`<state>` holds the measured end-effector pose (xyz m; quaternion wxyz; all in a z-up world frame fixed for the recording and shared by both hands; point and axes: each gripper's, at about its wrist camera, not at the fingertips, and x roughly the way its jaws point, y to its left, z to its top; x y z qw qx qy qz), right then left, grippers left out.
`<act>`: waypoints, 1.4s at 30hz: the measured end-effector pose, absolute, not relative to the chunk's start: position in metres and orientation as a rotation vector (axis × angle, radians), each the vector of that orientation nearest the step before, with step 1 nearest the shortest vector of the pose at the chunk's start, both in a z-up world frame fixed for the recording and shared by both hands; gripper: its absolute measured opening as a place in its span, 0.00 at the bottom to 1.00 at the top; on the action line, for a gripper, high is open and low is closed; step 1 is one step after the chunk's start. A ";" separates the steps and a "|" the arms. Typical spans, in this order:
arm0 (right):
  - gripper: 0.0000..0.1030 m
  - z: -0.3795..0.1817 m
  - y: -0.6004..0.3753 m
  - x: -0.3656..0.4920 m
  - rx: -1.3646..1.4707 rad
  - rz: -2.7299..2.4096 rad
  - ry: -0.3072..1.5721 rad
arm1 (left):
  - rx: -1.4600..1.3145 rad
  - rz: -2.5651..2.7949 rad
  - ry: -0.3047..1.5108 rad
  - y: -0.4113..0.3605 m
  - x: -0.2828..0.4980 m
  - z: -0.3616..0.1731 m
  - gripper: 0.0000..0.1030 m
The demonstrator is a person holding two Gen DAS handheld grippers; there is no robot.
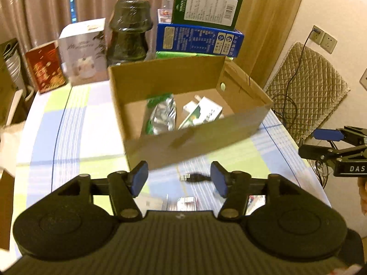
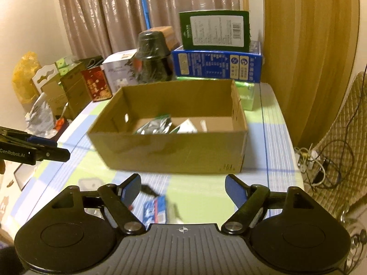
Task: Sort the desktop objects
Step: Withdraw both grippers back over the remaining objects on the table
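Right up close, the left hand-held gripper point(image 1: 179, 178) hangs over the desk point(image 1: 75, 123) with its blue pads parted about halfway and nothing between them. A small black plug on a cable point(image 1: 195, 177) lies on the cloth just beyond the tips, apart from both pads, so it looks like the next candidate for collection.

The right hand-held gripper point(image 2: 183, 189) is spread wider, also empty-handed. Under it sits a blue-and-white packet point(image 2: 156, 208), blurred, lying loose on the checked cloth beside another dark little item I can't make out. That wide spread suits a flat packet better than a thin cable, I'd say.

Ahead of both sits the cardboard box point(image 1: 183, 137), open at the top and parked mid-desk, the obvious bin for this sort. It already holds a silver foil pouch point(image 1: 164, 116) with a green top and a white-and-green carton point(image 1: 201, 112), both lying flat on the bottom. The job looks partly done.

Along the far edge stand bigger goods: a blue box point(image 1: 199, 40) with a green box point(image 1: 206, 6) propped on it, a dark wrapped stack point(image 1: 129, 29), a white gift box point(image 1: 82, 50) and a red one point(image 1: 45, 66). They line up like stored stock, out of the working area, which leaves the near cloth free for the small strays.
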<state>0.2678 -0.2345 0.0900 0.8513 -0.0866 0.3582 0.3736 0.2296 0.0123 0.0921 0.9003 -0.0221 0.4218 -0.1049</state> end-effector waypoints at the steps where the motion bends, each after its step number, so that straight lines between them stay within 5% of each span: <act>1: 0.78 0.088 -0.237 0.260 -0.183 0.790 0.758 | -0.047 -0.212 0.872 0.014 0.219 0.091 0.63; 14: 0.94 0.054 -0.273 0.191 -0.188 0.766 0.814 | -0.021 -0.136 0.864 0.013 0.124 0.068 0.85; 42: 0.98 0.013 -0.308 0.173 -0.226 0.731 0.873 | -0.037 -0.124 0.933 -0.001 0.101 0.011 0.94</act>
